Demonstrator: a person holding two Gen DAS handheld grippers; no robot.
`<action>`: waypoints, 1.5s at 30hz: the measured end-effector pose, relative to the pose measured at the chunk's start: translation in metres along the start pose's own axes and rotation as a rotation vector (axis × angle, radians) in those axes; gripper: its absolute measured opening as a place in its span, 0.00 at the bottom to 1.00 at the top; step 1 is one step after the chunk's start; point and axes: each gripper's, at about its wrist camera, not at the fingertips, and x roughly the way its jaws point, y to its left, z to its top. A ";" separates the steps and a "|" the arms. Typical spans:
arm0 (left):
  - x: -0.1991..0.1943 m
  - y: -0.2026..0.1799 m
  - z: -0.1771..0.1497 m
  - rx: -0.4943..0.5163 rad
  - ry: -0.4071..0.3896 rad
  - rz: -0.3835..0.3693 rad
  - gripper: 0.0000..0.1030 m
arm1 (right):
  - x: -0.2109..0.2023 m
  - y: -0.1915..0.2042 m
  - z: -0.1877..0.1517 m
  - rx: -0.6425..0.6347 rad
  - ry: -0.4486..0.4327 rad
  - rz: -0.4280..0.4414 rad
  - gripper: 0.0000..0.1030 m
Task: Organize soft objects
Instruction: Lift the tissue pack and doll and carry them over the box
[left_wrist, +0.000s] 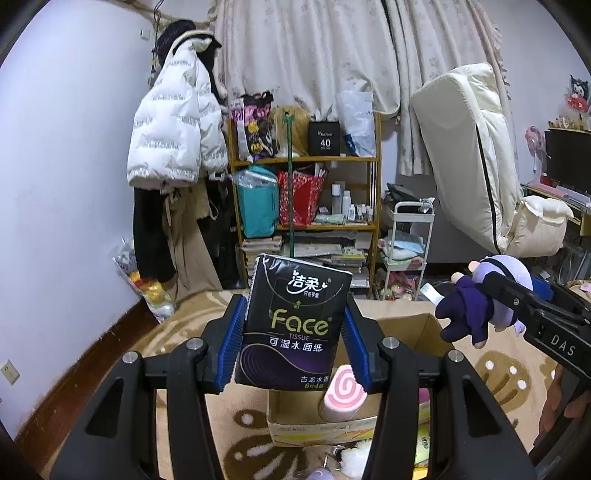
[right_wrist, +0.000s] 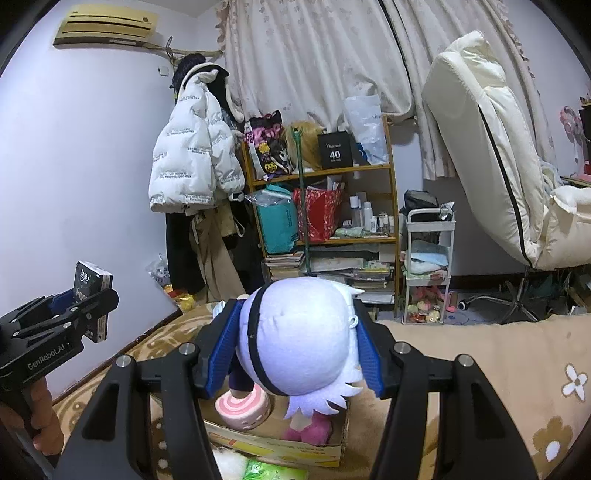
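Now the black tissue pack (left_wrist: 295, 325) sits upright, clamped between the blue pads of the left gripper (left_wrist: 295, 343), held in the air just above the near edge of the cardboard box (left_wrist: 417, 328), while the right gripper (right_wrist: 295, 350) squeezes the lavender head of a plush doll (right_wrist: 299, 336) over the same box. Inside it a pink swirl-roll toy (right_wrist: 242, 408) already lies beside something pink and fuzzy, so this looks like the carry-to-box step. Next, I'd say, each load needs lowering into the free space before either grip lets go.
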 end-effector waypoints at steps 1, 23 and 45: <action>0.004 0.000 -0.002 -0.006 0.009 -0.004 0.48 | 0.002 -0.001 -0.002 0.007 0.004 -0.001 0.60; 0.067 -0.007 -0.046 0.027 0.193 0.000 0.48 | 0.050 -0.030 -0.035 0.095 0.137 -0.018 0.61; 0.081 -0.015 -0.056 0.064 0.265 -0.019 0.50 | 0.065 -0.032 -0.056 0.112 0.233 0.021 0.64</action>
